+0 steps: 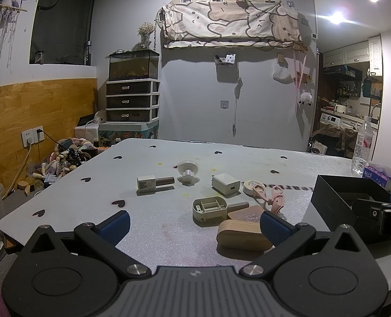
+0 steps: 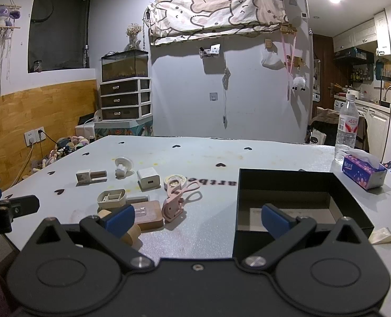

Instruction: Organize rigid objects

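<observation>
Small rigid objects lie on the grey table (image 1: pixel 169 227): a tan bottle with a square cap (image 1: pixel 154 182), a white suction hook (image 1: pixel 187 171), a white charger (image 1: pixel 225 184), a tape roll (image 1: pixel 249 186), a pink eyelash curler (image 2: pixel 175 200), a beige plastic case (image 1: pixel 211 207), a brown pad (image 2: pixel 148 215) and a wooden block (image 1: pixel 241 233). A black open box (image 2: pixel 298 200) stands at the right. My left gripper (image 1: pixel 194 224) is open and empty, left of the wooden block. My right gripper (image 2: pixel 196 218) is open and empty between the objects and the box.
A water bottle (image 2: pixel 347 129) and a purple tissue box (image 2: pixel 363 170) stand at the table's far right. A strip of tape (image 2: pixel 381 235) lies right of the black box. Drawers and an aquarium (image 1: pixel 133 64) stand behind the table. Toys litter the floor at the left.
</observation>
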{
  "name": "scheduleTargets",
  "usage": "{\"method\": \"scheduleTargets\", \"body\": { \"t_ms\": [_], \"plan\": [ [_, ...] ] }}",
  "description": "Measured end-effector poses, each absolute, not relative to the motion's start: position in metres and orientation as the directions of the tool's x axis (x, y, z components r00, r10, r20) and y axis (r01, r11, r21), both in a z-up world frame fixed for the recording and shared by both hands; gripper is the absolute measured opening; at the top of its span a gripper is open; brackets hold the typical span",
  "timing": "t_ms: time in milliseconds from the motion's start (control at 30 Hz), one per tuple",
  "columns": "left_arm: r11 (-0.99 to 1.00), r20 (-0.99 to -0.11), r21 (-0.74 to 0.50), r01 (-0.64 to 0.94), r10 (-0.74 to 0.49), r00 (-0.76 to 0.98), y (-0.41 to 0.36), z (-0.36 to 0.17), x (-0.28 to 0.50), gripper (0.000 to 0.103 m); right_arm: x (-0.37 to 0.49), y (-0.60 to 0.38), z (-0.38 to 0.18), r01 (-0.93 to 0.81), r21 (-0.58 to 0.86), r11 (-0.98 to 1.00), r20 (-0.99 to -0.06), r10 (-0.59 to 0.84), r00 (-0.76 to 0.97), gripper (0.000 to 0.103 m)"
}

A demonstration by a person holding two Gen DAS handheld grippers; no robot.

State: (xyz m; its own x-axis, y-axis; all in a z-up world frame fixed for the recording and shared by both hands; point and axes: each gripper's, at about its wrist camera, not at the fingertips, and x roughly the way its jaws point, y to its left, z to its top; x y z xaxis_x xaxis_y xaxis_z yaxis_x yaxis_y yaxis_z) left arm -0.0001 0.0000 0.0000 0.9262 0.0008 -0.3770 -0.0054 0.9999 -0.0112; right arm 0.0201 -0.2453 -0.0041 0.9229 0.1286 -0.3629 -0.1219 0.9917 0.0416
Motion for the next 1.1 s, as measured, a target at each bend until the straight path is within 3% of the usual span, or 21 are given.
{"method": "scheduleTargets", "body": {
  "t_ms": [467, 800, 1100],
  "plan": [
    [1.000, -0.376, -0.011, -0.005, 0.000, 0.927, 0.000, 0.000, 0.000, 0.103, 0.023, -0.243, -0.001, -0.135, 0.042, 0.990, -0.355, 0.141, 0.924, 0.103],
    [1.000, -0.365, -0.002, -0.003, 0.002, 0.931, 0.002, 0.005, 0.002, 0.103, 0.008, -0.248, 0.006, -0.159, 0.014, 0.987, -0.273, 0.157, 0.949, 0.103],
    [0.999, -0.354, 0.022, -0.028, 0.034, 0.934, 0.004, 0.006, 0.006, 0.103, 0.011, -0.292, 0.014, -0.032, 0.041, 0.999, -0.254, 0.042, 0.966, 0.103]
  ]
}}
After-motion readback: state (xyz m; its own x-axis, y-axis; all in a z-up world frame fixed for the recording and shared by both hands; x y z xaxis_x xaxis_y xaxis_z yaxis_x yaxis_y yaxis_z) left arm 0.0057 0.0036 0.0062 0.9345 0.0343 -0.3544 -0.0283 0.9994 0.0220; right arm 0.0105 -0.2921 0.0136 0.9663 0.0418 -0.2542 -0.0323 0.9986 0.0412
